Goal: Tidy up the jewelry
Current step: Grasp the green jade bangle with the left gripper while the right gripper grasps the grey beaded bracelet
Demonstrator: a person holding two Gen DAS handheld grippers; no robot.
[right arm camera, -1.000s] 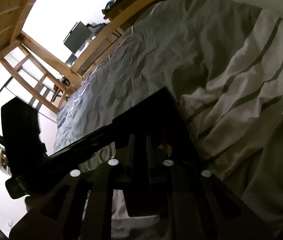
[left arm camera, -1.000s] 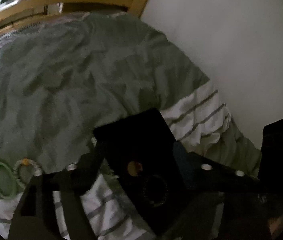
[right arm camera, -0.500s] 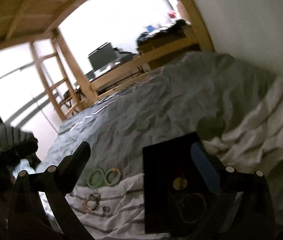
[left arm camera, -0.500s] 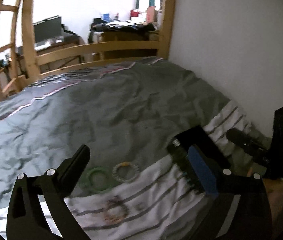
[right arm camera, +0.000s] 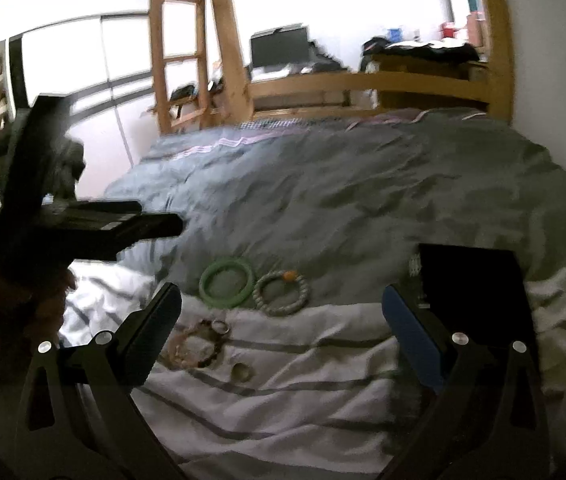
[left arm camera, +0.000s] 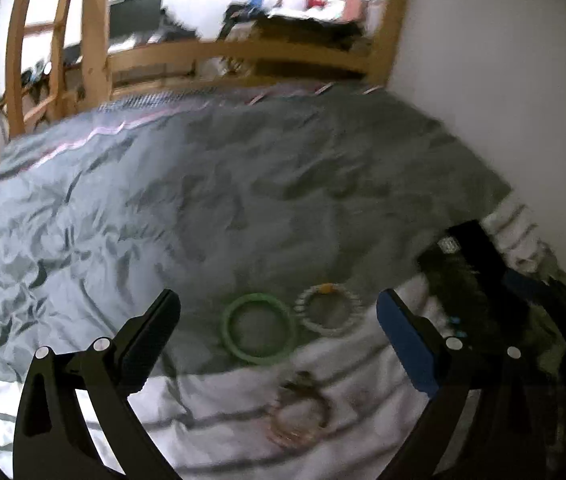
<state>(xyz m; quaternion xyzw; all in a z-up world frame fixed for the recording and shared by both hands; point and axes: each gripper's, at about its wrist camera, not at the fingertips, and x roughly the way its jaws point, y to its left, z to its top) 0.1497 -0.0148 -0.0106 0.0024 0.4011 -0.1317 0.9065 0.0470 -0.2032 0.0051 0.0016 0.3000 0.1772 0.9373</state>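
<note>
A: Where's our jewelry?
B: Green bangle (right arm camera: 225,282) touching beaded bracelet (right arm camera: 281,293) on bed (right arm camera: 323,200); black tray (right arm camera: 471,292) to the rt.
A: Grippers?
B: We've left gripper (left arm camera: 277,314) & right gripper (right arm camera: 281,312) spread wide, holding nothing.

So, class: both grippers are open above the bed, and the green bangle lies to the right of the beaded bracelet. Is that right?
Not quite. Both views show the green bangle to the left of the beaded bracelet, touching it. The left gripper and right gripper are open above the bed.
</note>
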